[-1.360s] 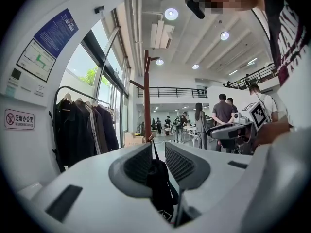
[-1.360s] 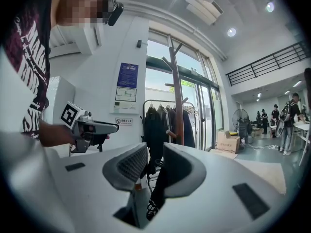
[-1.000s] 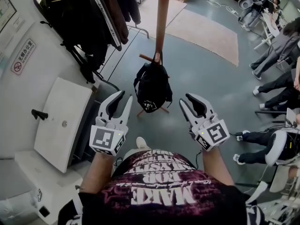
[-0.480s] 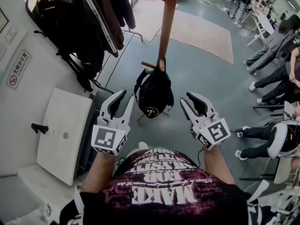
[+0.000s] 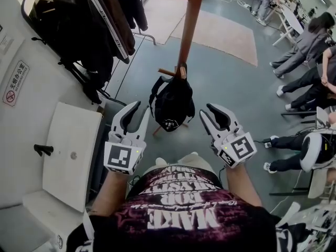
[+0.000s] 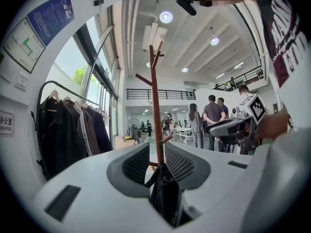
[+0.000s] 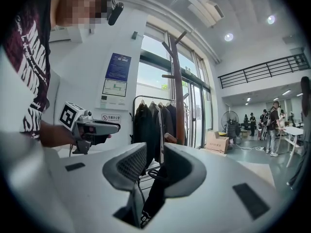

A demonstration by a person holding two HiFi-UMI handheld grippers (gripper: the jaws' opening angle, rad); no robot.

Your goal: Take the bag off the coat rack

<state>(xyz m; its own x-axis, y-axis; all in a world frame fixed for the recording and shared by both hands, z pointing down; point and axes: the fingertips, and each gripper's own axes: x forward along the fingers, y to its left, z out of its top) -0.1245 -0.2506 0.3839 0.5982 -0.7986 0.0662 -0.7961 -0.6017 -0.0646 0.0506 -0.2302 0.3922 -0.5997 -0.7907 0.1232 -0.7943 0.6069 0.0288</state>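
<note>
A black bag (image 5: 172, 103) hangs by its top loop from a low peg on the brown wooden coat rack (image 5: 188, 30). My left gripper (image 5: 138, 112) is open, just left of the bag and short of it. My right gripper (image 5: 206, 113) is open too, just right of the bag. Neither touches it. In the left gripper view the bag (image 6: 165, 193) and the rack pole (image 6: 156, 110) show through the gap of the left gripper (image 6: 156, 161). The right gripper view shows the bag (image 7: 154, 191) beyond the open right gripper (image 7: 154, 161), with the pole (image 7: 179, 106) behind.
A clothes rail with dark coats (image 5: 89, 25) stands at the left against the wall. A white cabinet (image 5: 68, 146) sits below it. People (image 5: 310, 62) sit at the right. A tan rug (image 5: 220, 33) lies beyond the rack on the grey floor.
The head view has drifted a little, so the rack pole stands further right in the picture. Both grippers stay open at either side of the bag, almost where they were.
</note>
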